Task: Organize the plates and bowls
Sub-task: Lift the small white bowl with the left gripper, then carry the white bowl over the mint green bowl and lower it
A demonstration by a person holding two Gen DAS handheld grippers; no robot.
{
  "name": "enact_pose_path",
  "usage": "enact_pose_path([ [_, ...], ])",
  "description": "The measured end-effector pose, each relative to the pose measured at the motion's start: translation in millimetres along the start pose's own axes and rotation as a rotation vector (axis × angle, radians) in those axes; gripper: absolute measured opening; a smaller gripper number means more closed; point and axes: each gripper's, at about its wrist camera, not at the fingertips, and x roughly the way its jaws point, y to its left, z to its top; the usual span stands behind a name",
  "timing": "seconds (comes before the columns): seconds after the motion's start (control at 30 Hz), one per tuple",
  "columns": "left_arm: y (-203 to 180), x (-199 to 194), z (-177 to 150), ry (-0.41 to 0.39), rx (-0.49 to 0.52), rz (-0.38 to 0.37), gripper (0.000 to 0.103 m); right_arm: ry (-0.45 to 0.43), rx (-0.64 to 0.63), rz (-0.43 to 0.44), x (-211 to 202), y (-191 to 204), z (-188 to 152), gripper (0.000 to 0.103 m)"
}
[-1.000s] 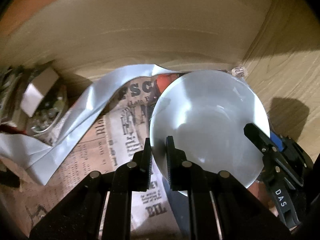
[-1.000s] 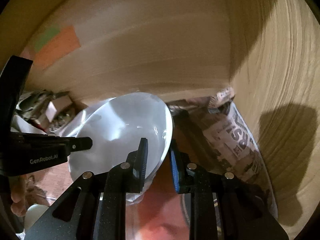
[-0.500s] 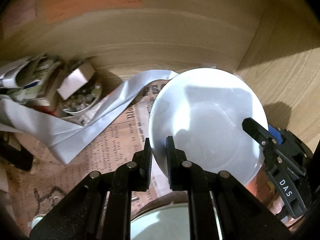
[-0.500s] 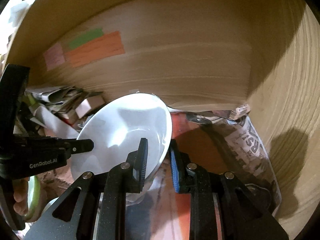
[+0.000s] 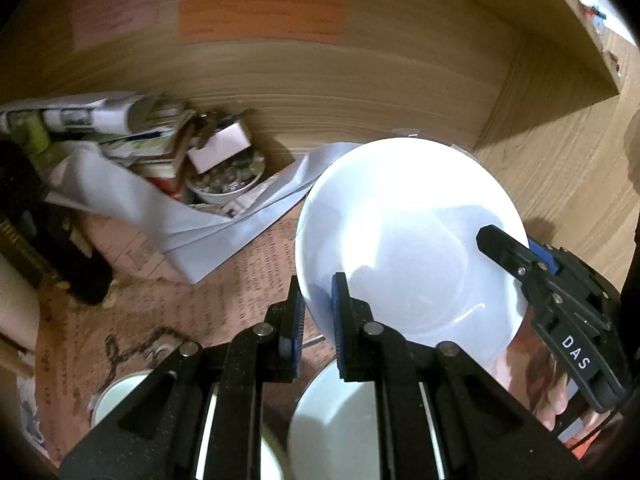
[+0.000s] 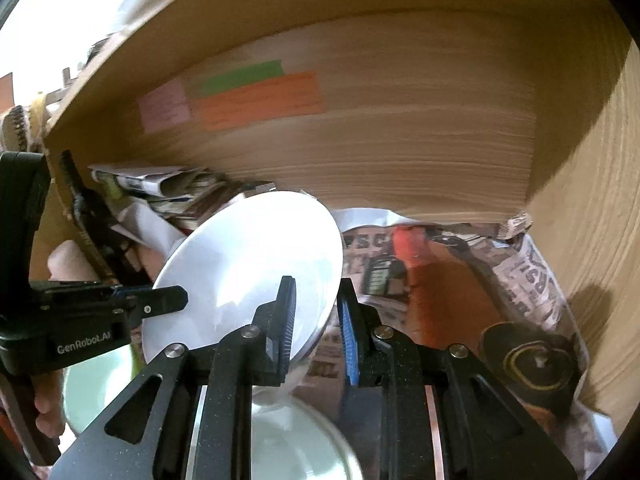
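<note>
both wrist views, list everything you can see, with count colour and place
bowl: 1, white, held tilted by both grippers
lower bowls: at least 2, white, under the grippers
newspaper: sheets, printed, lining the shelf floor
white paper: 1 folded sheet, left of the held bowl
small dish: 1, holding small bits, at the back
sticky labels: 3, pink, green, orange, back wall
round dark object: 1, right on the newspaper
left gripper: shut on the bowl's rim
right gripper: shut on the opposite rim
</note>
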Motion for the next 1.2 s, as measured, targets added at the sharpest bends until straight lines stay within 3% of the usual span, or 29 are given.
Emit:
enact_pose_path([
  [0.57, 73.0, -57.3, -54.9, -0.065, -0.064, 0.073, 0.012, 0.019, -0.089, 0.081, 2.7, 84.4, -23.3, 0.019],
  [1.2, 127.0, -82.0, -111.9, -0.067, -0.148, 0.158, 0.012, 0.108, -0.140, 0.209, 20.1, 144.7, -54.8, 0.019],
])
